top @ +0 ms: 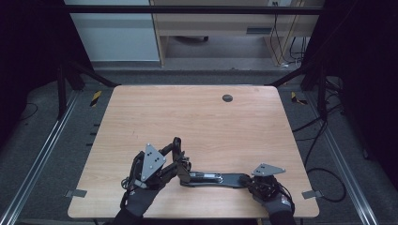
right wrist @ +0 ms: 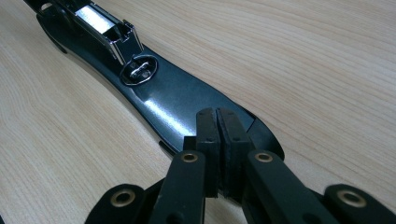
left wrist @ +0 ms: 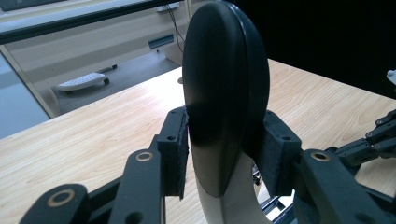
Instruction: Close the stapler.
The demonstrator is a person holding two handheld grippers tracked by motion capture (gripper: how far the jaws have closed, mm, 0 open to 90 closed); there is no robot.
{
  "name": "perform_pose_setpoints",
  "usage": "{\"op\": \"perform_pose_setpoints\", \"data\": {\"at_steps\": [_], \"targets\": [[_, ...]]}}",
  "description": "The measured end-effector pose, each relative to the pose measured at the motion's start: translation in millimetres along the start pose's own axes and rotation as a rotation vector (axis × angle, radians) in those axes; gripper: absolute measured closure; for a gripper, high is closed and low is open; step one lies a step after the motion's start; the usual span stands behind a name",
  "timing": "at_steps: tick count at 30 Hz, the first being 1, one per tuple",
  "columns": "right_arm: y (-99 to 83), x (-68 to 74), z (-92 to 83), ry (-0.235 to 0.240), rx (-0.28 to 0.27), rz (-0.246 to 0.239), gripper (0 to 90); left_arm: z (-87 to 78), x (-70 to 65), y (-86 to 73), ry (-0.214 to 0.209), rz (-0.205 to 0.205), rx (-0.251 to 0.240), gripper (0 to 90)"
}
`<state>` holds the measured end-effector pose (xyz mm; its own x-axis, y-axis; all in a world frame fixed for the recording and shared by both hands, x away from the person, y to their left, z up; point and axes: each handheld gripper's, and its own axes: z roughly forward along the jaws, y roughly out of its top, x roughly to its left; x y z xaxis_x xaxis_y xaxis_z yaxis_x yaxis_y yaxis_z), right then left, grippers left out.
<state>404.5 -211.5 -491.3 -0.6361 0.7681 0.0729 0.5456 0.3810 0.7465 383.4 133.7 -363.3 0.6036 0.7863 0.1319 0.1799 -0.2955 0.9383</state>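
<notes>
Two grippers work low in the high view on a pale wood table (top: 197, 117) with rounded corners. A small dark round spot (top: 227, 98) sits near the table's far edge, upper centre. Beyond the table: grey floor, metal rails at left & right, light cabinets at top, loose cables at upper right, black curtains both sides.

Between the grippers lies a long black stapler (top: 211, 179), opened out, its base flat on the wood at lower centre. The left gripper (top: 174, 165), at lower left in a gloved hand, is clamped on the stapler's raised black top arm. The right gripper (top: 249, 180), at lower right, has its jaws together, pressing the flat end of the base.

Left gripper view, close up: the top arm (left wrist: 224, 88) stands upright as a rounded black shell, pads squeezing both sides, with a pale underside below; a white footrest-like item shows on the floor at upper left, prob. under a desk.

Right gripper view: the jaws (right wrist: 217, 140) meet w/ no gap atop the glossy base (right wrist: 173, 100); a shiny metal channel (right wrist: 100, 23) & oval anvil plate (right wrist: 140, 70) sit toward upper left.
</notes>
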Motion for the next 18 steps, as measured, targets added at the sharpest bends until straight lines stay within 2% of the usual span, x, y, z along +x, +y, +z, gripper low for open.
{"op": "perform_pose_setpoints", "data": {"at_steps": [18], "targets": [[-0.2,-0.3,0.0,0.008,-0.002,0.006,88.9,6.0,-11.2,4.0,0.011,0.042,0.004,57.7]]}}
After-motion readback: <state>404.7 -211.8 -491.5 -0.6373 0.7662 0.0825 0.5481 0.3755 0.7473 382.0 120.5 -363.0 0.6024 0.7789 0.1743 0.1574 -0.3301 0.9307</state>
